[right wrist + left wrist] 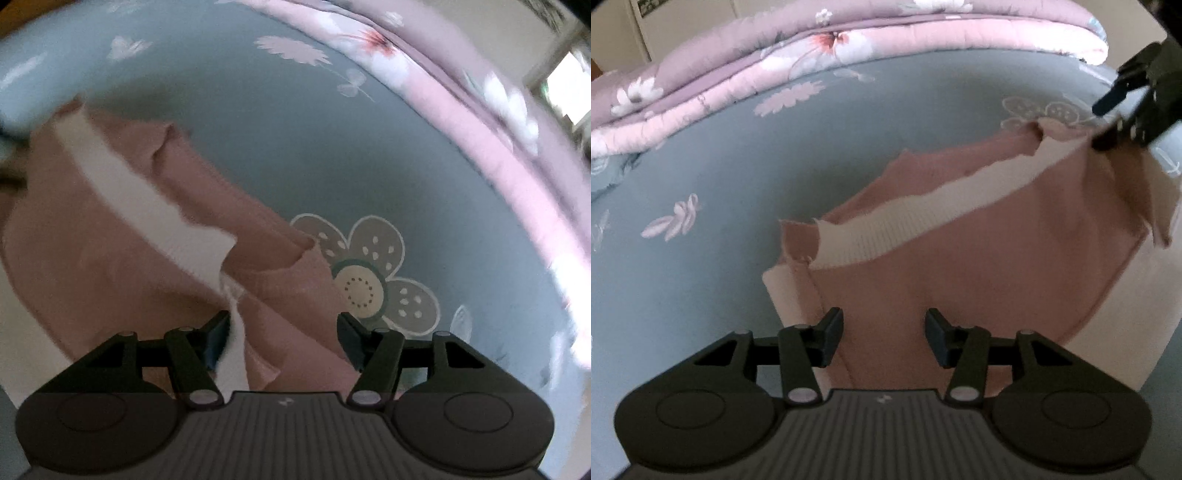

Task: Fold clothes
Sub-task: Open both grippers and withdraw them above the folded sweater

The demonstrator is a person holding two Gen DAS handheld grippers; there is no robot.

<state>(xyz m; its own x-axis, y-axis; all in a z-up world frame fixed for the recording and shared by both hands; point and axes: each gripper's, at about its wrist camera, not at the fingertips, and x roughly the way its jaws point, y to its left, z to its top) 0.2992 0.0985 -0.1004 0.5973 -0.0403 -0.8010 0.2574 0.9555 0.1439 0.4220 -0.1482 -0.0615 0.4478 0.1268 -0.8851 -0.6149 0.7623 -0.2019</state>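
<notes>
Both wrist views angled down, close, sharing garment [960, 266], blurred

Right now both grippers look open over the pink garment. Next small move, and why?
Probably lift both clear and check the fold. The left gripper and right gripper stand open, gripping nothing, and the pink garment lies folded on the bedsheet.

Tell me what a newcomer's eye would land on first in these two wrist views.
First, the dusty-pink garment with its cream ribbed band, lying partly folded on the blue-grey flowered bedsheet. Next, the left gripper with jaws apart above the garment's near edge, and the right gripper, also open, over the garment's corner beside a large printed flower. A folded pink floral quilt lies along the bed's far side.
</notes>
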